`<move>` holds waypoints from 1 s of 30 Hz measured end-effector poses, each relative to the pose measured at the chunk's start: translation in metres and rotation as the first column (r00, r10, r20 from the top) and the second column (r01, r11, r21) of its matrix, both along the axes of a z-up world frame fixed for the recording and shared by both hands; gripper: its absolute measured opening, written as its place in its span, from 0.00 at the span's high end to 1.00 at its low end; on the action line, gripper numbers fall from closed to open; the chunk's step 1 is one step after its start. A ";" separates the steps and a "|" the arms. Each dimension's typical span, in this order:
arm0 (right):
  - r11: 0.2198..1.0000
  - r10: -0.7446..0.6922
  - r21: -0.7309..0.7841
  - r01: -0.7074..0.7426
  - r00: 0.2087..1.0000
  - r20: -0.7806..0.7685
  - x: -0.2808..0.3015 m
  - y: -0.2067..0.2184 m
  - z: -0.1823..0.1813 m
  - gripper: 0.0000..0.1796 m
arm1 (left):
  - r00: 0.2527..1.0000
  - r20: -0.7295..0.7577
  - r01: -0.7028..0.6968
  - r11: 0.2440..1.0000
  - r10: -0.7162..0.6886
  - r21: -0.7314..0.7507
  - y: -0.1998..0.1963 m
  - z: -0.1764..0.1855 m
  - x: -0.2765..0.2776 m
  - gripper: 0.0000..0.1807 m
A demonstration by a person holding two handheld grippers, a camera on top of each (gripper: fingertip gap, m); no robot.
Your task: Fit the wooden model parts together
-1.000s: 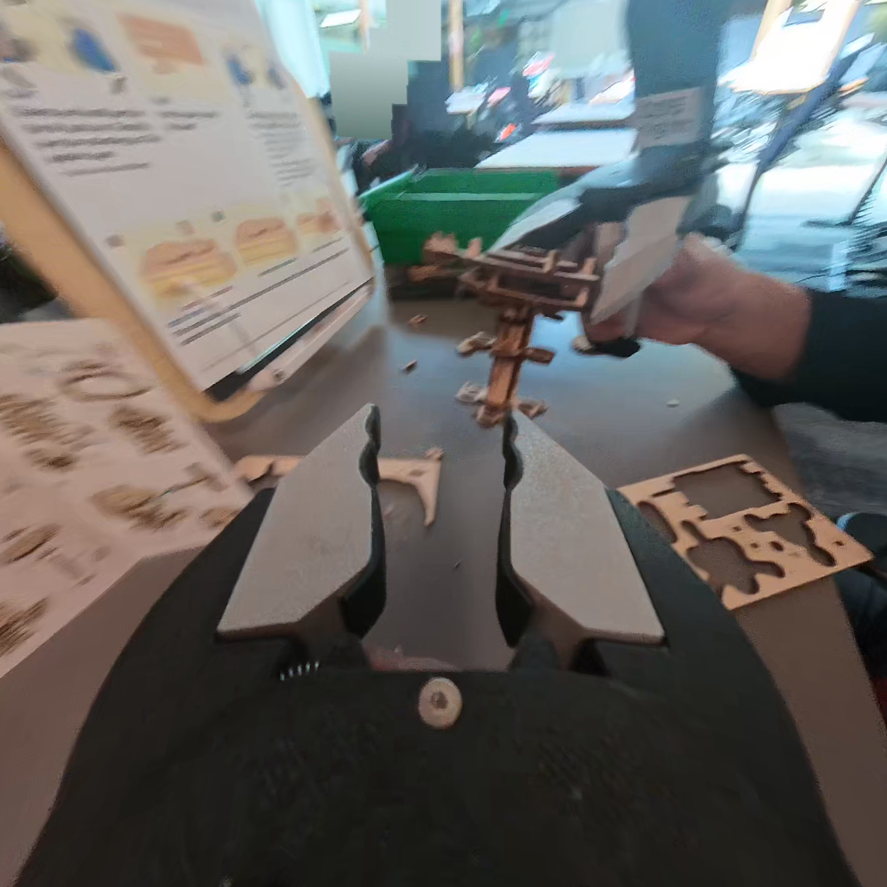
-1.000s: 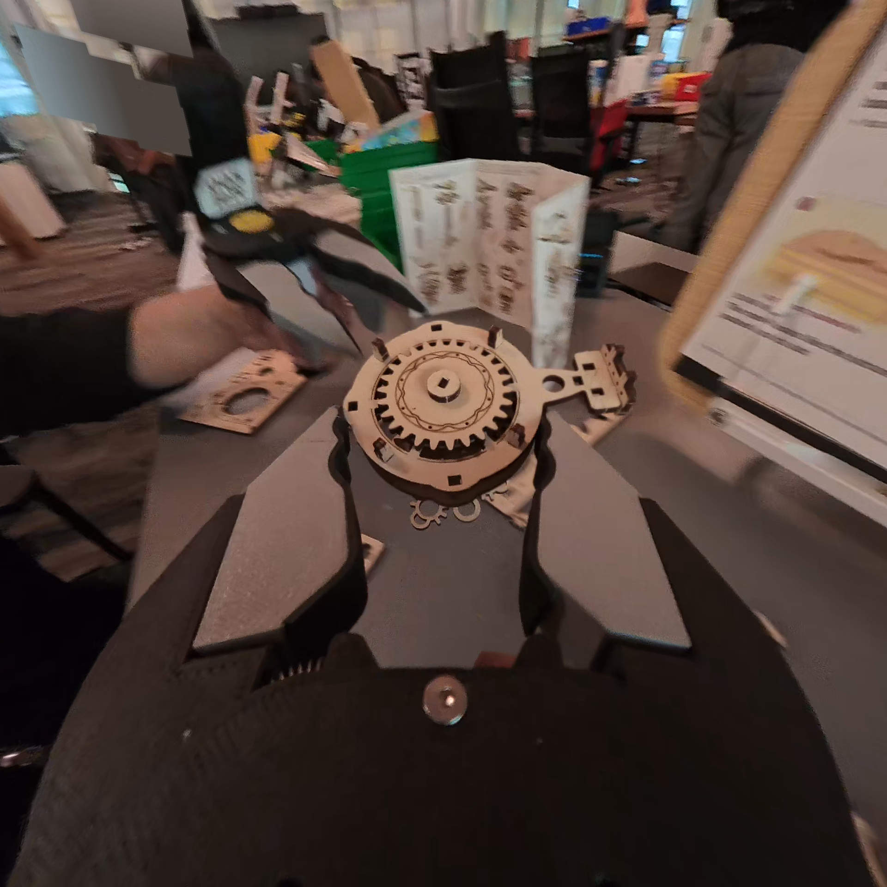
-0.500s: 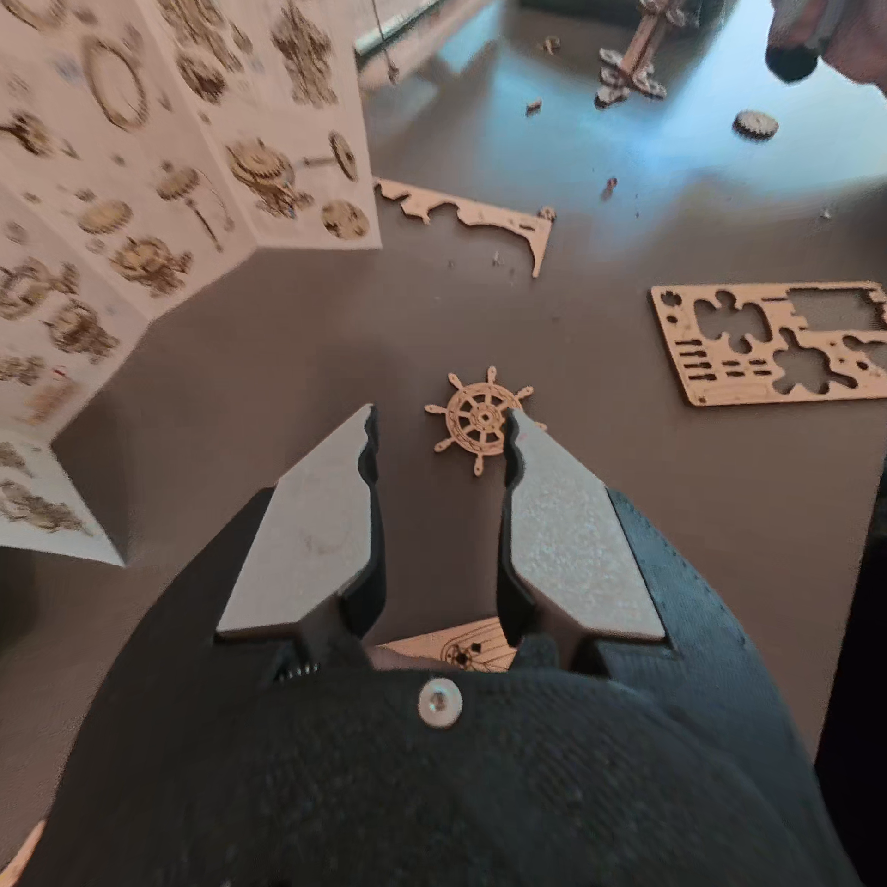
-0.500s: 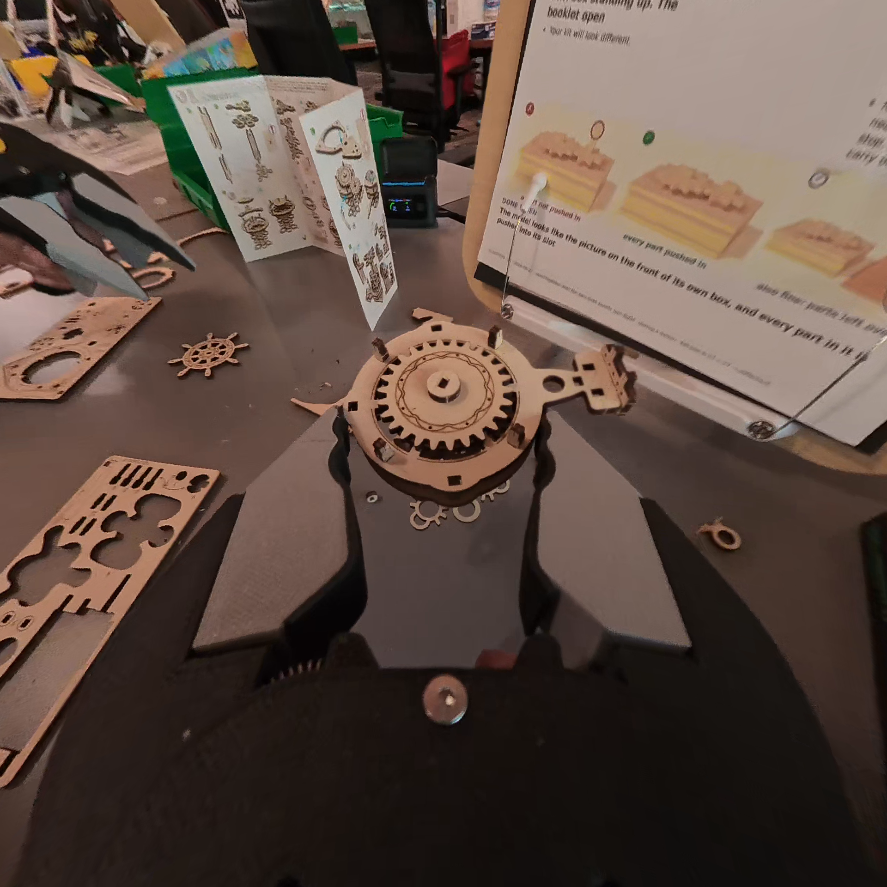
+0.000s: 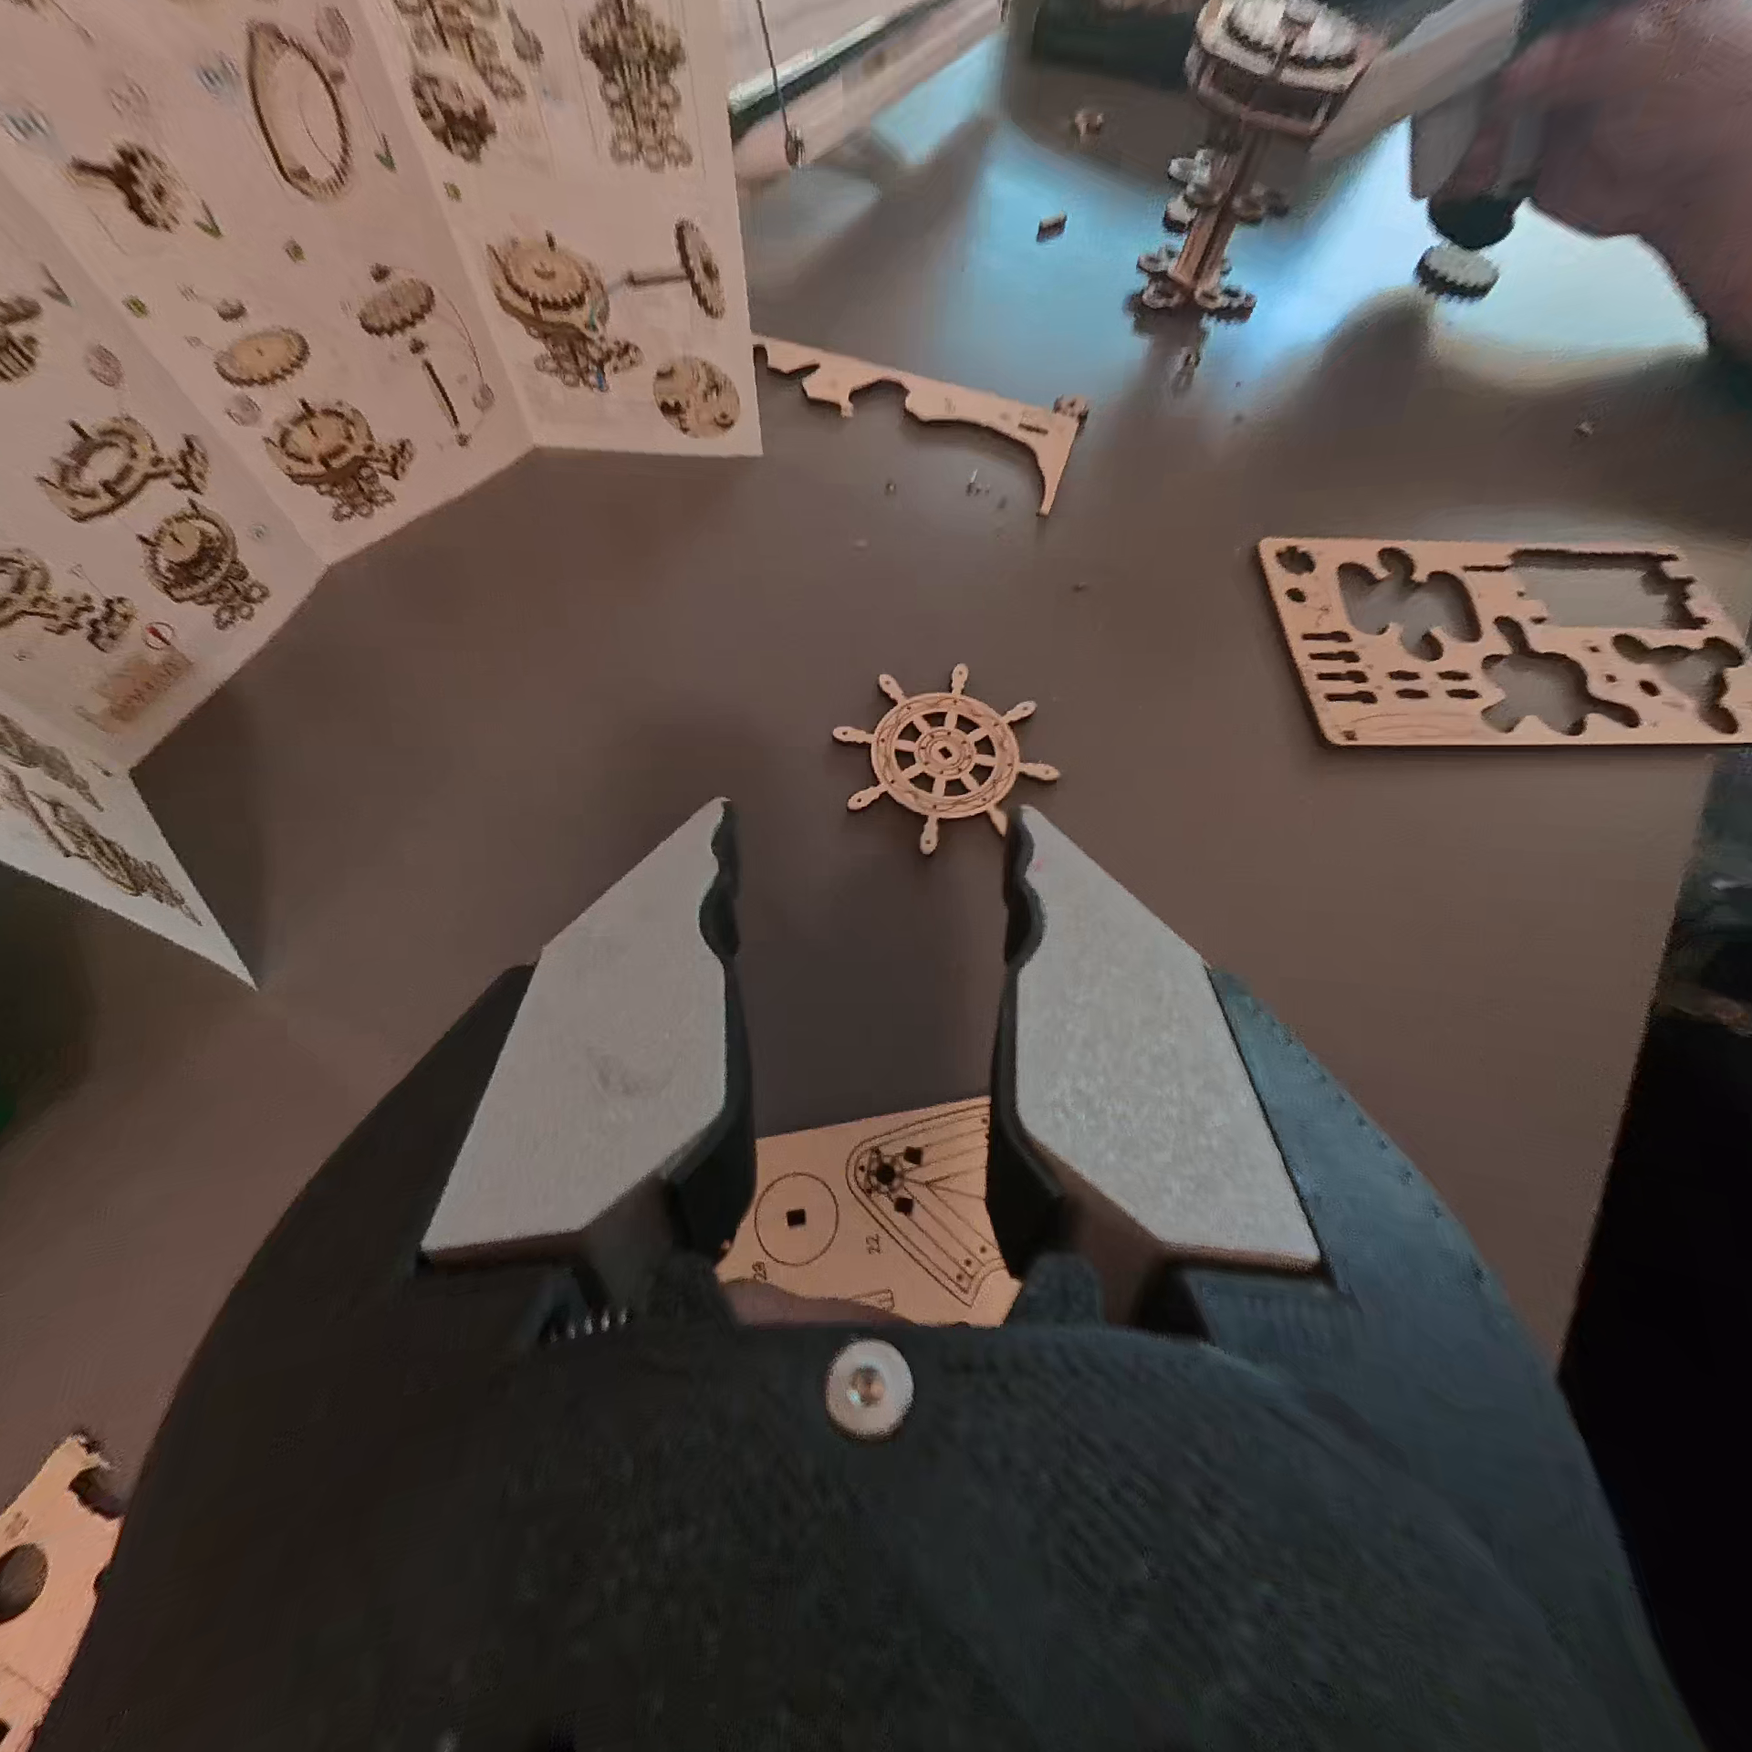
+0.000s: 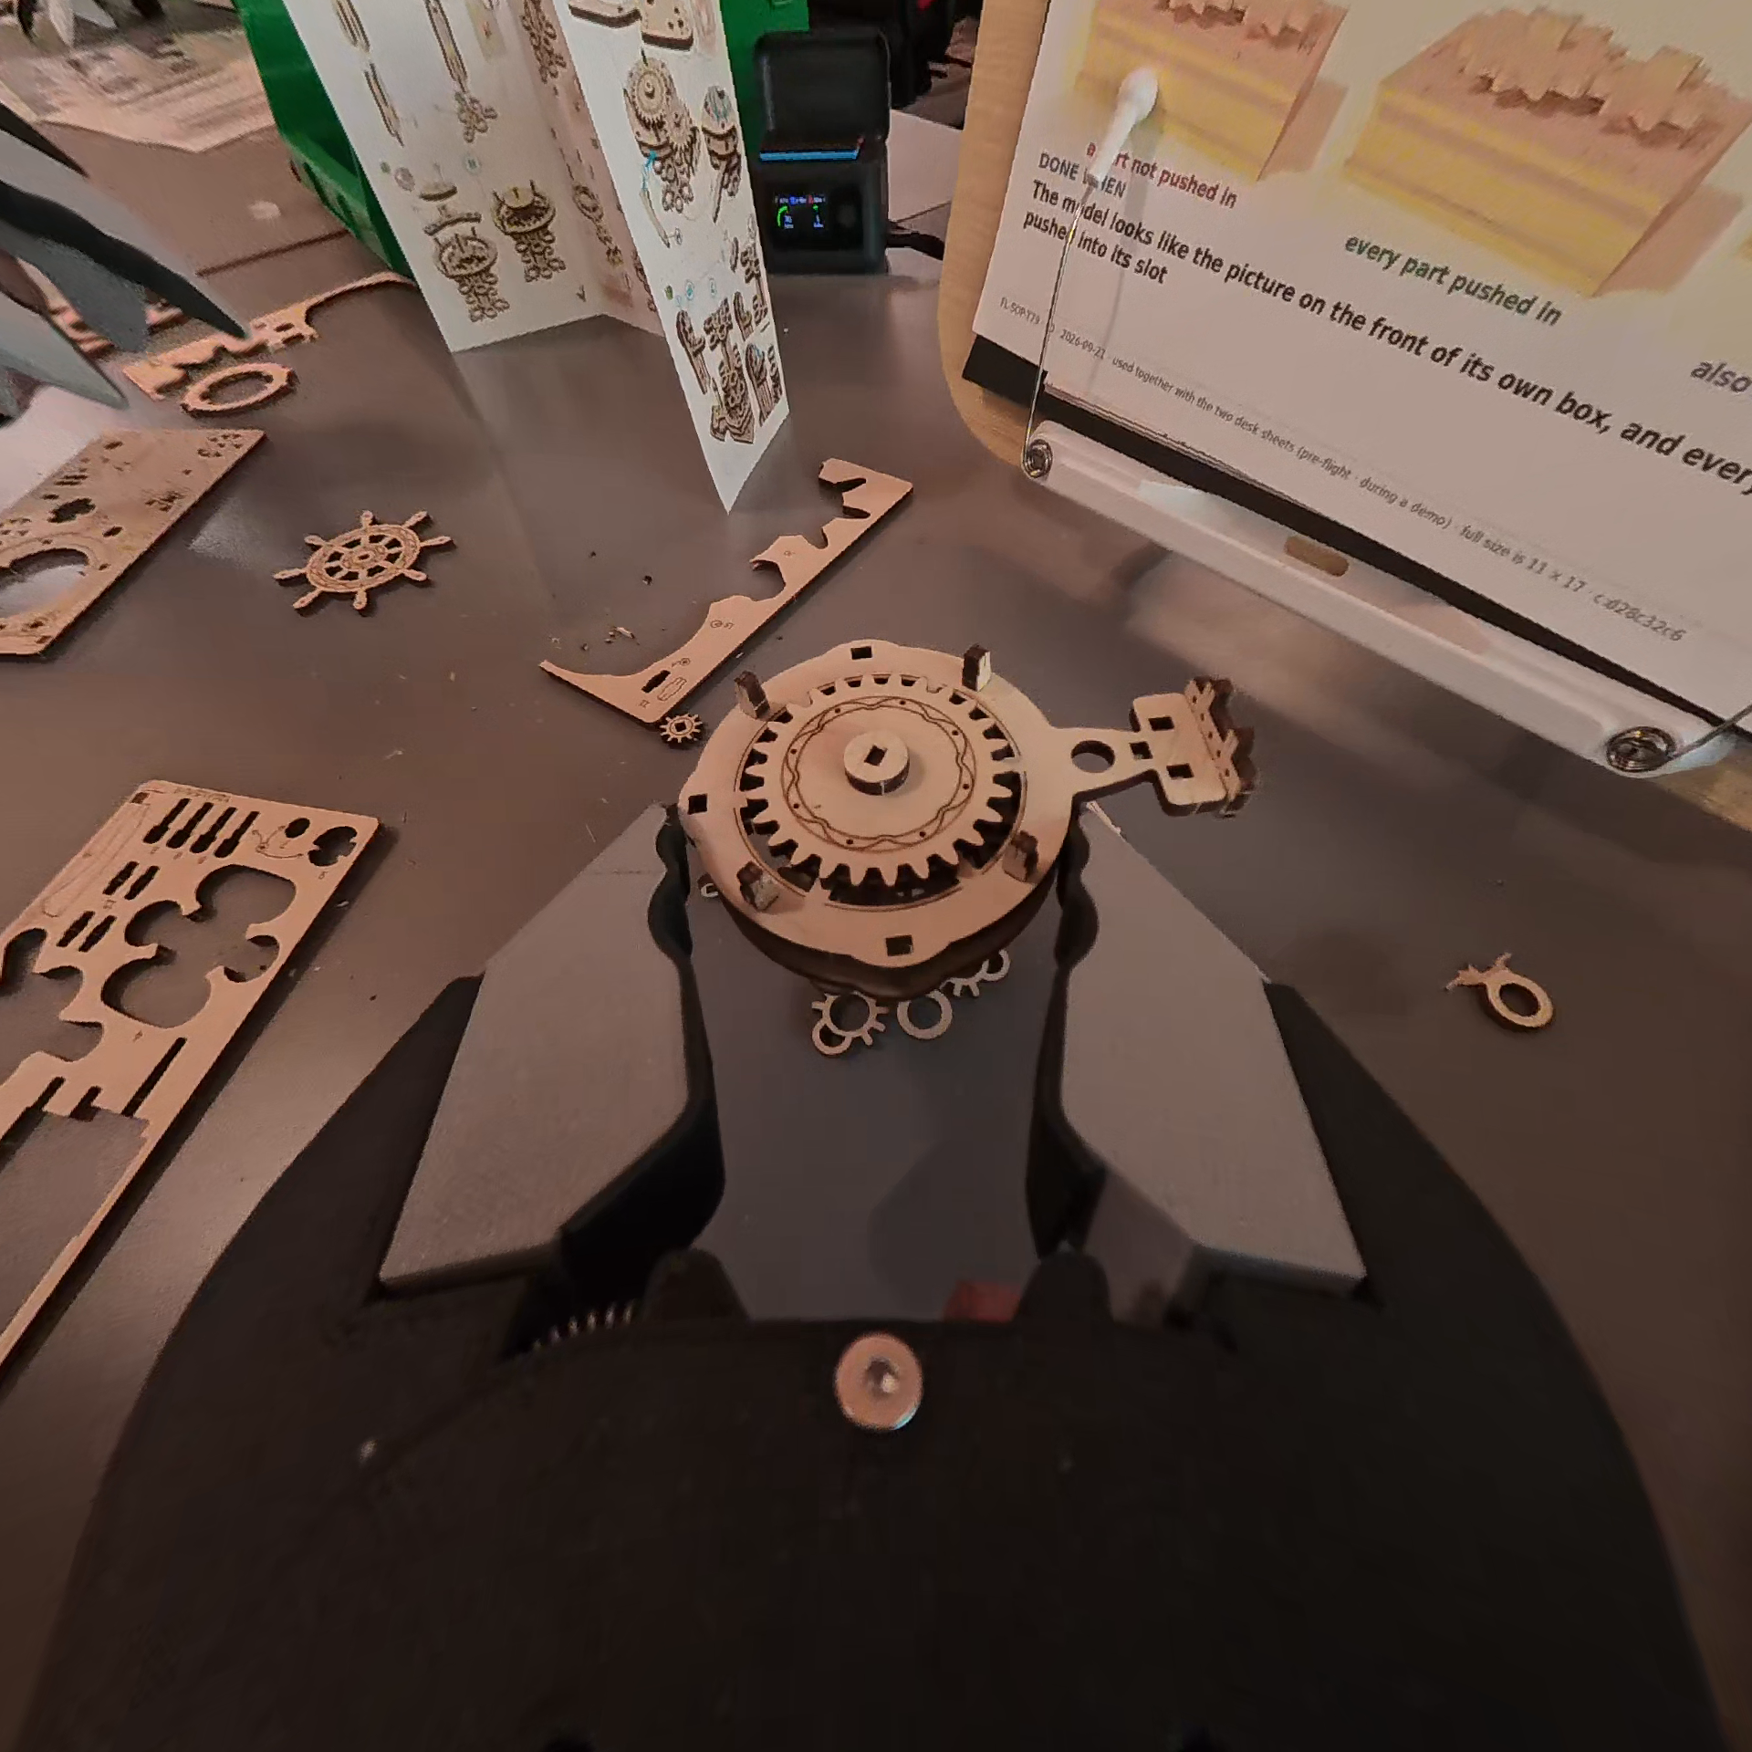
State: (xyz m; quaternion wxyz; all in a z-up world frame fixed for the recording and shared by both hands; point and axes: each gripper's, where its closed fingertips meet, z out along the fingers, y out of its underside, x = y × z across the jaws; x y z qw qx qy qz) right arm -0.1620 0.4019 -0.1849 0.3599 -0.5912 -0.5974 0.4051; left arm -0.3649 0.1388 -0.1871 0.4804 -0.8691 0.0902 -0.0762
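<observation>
My right gripper [image 6: 872, 844] is shut on a round wooden gear assembly [image 6: 877, 815] with a toothed wheel on top and a side arm [image 6: 1185, 744], held above the table. The same assembly [image 5: 1261, 57] shows at the top of the left wrist view, over its stem and foot [image 5: 1199, 275]. My left gripper [image 5: 867, 839] is open and empty, just short of a flat wooden ship's wheel [image 5: 945, 754] on the brown table. The wheel also shows in the right wrist view [image 6: 365, 557].
A folded instruction leaflet [image 5: 284, 284] stands at the left. Punched-out wooden sheets [image 5: 1507, 640] [image 6: 142, 939] and a curved offcut [image 5: 948, 408] lie around. A sheet with uncut parts [image 5: 872, 1223] is under my left gripper. A clipboard stand [image 6: 1375, 313] and loose ring piece [image 6: 1507, 995] sit right. My right fingertips sit around 35 centimeters from my left ones.
My left gripper swung down from facing the held model to point at the ship's wheel. My right gripper moved with the gear assembly toward the clipboard stand.
</observation>
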 end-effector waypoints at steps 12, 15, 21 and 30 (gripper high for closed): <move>0.999 0.020 -0.042 -0.023 0.996 -0.082 0.006 -0.005 0.014 0.53 | 0.999 0.002 -0.048 0.996 0.048 0.081 -0.021 0.006 -0.002 0.72; 0.998 0.010 -0.061 -0.015 0.996 -0.083 0.007 -0.002 0.013 0.54 | 0.998 0.020 -0.065 0.992 0.064 0.107 -0.022 0.005 -0.005 0.71; 0.998 -0.020 -0.069 0.015 0.998 -0.061 0.010 0.005 0.006 0.54 | 0.997 0.039 -0.067 0.989 0.063 0.131 -0.032 0.008 -0.003 0.72; 0.999 0.018 -0.043 -0.017 1.000 0.011 0.008 -0.002 -0.007 0.53 | 0.997 0.028 -0.070 0.994 0.068 0.079 -0.034 -0.008 0.004 0.71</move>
